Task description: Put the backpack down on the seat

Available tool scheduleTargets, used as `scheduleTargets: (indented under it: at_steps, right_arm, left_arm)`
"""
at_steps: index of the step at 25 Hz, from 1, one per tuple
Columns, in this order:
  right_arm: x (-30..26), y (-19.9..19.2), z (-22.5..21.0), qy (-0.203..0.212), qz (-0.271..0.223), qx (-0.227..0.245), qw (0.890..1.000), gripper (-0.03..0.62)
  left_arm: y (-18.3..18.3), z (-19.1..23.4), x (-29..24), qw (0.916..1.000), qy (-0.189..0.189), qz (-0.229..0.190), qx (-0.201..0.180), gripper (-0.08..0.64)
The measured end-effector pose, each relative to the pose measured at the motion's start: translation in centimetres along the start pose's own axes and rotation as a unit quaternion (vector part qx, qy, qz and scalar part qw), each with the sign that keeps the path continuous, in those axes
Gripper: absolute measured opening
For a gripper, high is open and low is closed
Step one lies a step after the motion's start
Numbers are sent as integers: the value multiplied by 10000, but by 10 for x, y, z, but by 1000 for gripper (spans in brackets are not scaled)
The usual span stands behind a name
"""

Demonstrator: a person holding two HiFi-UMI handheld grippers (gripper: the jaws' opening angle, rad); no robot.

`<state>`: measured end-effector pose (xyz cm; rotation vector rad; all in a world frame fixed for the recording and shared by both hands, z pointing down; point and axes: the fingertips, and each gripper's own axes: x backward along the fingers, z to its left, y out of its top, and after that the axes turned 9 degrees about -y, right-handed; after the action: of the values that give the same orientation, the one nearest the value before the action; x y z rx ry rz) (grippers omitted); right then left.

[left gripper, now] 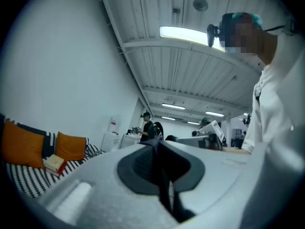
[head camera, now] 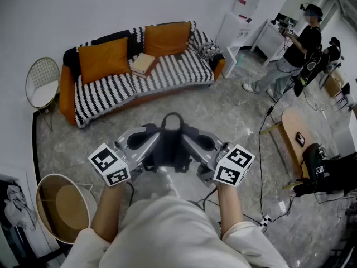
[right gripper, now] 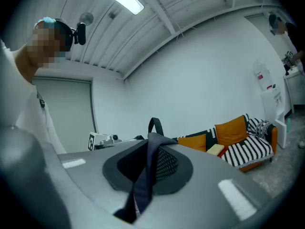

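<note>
I hold a dark backpack (head camera: 169,149) up in front of my body, its carry loop (head camera: 172,118) standing upward. My left gripper (head camera: 149,148) is shut on the left shoulder strap (left gripper: 164,185), which runs as a dark band between the closed jaws. My right gripper (head camera: 192,148) is shut on the other strap (right gripper: 143,175), with mesh padding beside it. The seat is an orange sofa (head camera: 67,96) under a black-and-white striped throw (head camera: 167,71), across the floor ahead. On it lie two orange cushions (head camera: 103,57) and a book (head camera: 143,64).
A wire chair (head camera: 42,82) stands left of the sofa and a round wicker basket (head camera: 58,205) is by my left leg. A person (head camera: 298,49) stands at the back right near a water dispenser (head camera: 241,18). A wooden stool (head camera: 295,133), black bags (head camera: 326,172) and floor cables (head camera: 262,149) lie to the right.
</note>
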<state>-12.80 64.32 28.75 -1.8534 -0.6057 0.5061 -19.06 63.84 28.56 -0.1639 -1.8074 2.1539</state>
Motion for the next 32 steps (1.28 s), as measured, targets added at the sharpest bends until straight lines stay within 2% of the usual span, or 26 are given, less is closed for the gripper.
scheduleTargets:
  at_steps: [10,16,22,32]
  right_arm:
    - [21,13,-29,354,-166,-70,9992,25]
    - [33,22,-60,501,-140,-123,9986,25]
    - [32,31,-99,425,50,-220,9988,25]
    - [10,40,-168,139,17,-381,9992,25]
  left_arm:
    - [0,5,-39,9999,-53,-119,-38,2]
    - [-6,8,-70,9995,94,-287,64,2]
    - [-15,27,-100,9987,368,-243,249,2]
    - [-26,92,-147,9988,350,6,345,2]
